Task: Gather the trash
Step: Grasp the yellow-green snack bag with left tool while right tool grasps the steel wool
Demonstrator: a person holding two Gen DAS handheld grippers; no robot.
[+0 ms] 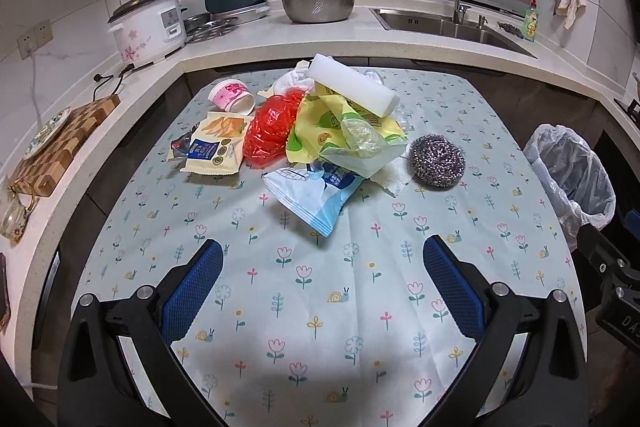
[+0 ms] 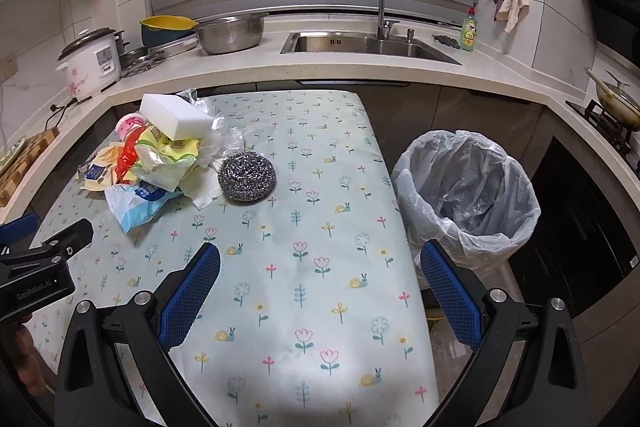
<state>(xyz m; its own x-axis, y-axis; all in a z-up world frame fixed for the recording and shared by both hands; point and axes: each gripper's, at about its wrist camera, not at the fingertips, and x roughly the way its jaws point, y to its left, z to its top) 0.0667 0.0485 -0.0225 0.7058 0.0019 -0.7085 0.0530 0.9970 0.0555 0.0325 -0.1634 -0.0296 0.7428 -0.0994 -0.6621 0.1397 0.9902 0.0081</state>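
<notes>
A pile of trash lies at the far middle of the flowered table: a light blue wrapper, a red plastic bag, a yellow-green wrapper, a cream snack packet, a pink cup on its side and a white sponge block on top. A steel wool scourer lies to the pile's right. The lined trash bin stands off the table's right edge. My left gripper is open and empty, short of the pile. My right gripper is open and empty over the table's right part, beside the bin.
A counter wraps around the far side with a rice cooker, a steel colander, a sink with tap and a dish soap bottle. A wooden cutting board lies on the left counter. A pan sits on the stove at right.
</notes>
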